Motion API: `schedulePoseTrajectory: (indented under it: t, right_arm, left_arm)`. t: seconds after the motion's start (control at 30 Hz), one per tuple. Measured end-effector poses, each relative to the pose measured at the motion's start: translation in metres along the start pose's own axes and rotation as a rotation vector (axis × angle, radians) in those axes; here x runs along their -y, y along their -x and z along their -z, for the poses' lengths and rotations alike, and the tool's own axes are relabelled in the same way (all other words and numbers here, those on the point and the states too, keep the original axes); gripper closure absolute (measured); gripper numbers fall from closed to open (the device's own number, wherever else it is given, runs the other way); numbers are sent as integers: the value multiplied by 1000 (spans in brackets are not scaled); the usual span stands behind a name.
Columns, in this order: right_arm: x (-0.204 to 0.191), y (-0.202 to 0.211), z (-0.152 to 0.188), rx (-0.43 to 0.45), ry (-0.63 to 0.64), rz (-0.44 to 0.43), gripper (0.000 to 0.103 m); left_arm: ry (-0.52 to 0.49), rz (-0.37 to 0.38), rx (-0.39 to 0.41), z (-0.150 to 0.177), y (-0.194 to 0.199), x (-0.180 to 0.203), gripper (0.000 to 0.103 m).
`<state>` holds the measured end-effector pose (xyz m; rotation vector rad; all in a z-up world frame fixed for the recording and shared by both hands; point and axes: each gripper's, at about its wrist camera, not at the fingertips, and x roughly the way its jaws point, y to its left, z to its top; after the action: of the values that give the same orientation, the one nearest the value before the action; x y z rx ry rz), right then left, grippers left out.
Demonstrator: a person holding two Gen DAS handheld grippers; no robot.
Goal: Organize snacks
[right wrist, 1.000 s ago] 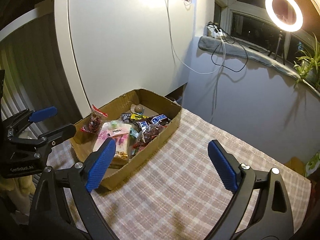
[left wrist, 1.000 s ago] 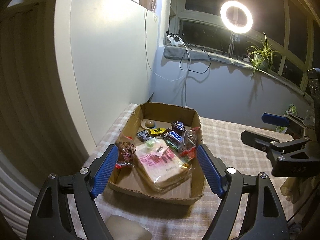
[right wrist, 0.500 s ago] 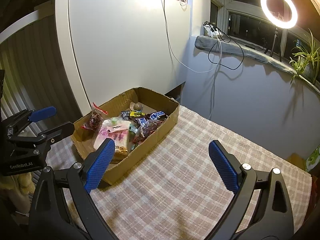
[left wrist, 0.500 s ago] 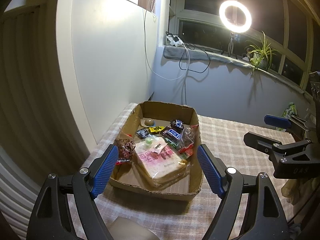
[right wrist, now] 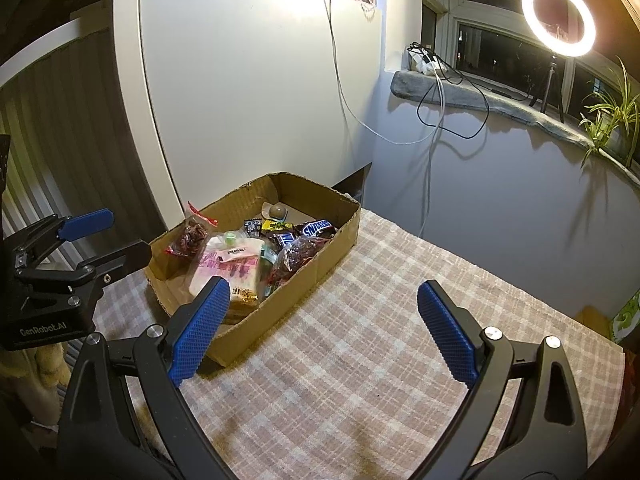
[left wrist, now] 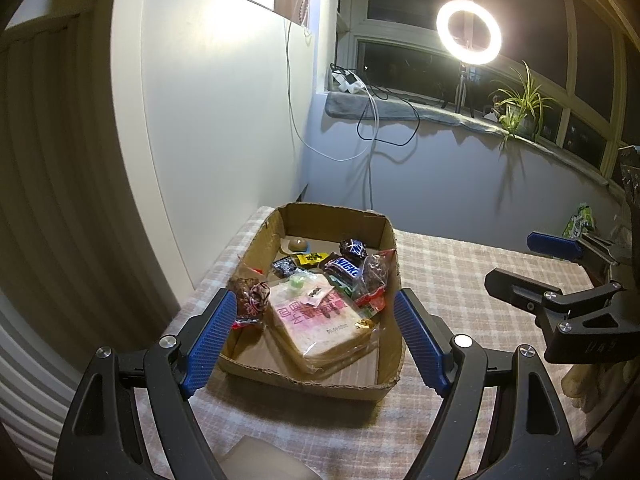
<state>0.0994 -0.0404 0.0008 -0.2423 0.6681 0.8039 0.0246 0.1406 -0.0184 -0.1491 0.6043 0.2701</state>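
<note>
A shallow cardboard box (left wrist: 304, 376) (right wrist: 320, 264) sits on the checked tablecloth (right wrist: 380, 340) and holds several snacks. A bagged bread loaf with pink print (left wrist: 320, 324) (right wrist: 228, 264) lies at its near end. Snickers bars (left wrist: 344, 268) (right wrist: 318, 228), red-edged bags of dark snacks (left wrist: 374, 280) (right wrist: 192, 236) and small sweets lie around it. My left gripper (left wrist: 316, 340) is open and empty, held above and short of the box's near end. My right gripper (right wrist: 324, 328) is open and empty over the bare cloth, right of the box.
A white cabinet panel (right wrist: 260, 100) stands behind the box. A windowsill with cables (left wrist: 372, 100), a ring light (left wrist: 468, 32) and a plant (left wrist: 520, 108) lies beyond. A pale object (left wrist: 264, 460) shows at the left view's bottom edge. A green packet (left wrist: 580, 220) lies far right.
Both grippers have drawn back and up a little from the box, so it looks slightly smaller and farther. Both stay open. The snacks have not moved.
</note>
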Motion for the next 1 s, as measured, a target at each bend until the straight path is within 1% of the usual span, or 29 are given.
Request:
schedulePoseTrajectory:
  t: [1.0]
  right_arm:
    - [-1, -1, 3, -4, 1, -6, 6]
  left_arm:
    - [-4, 3, 0, 0, 1, 2, 22]
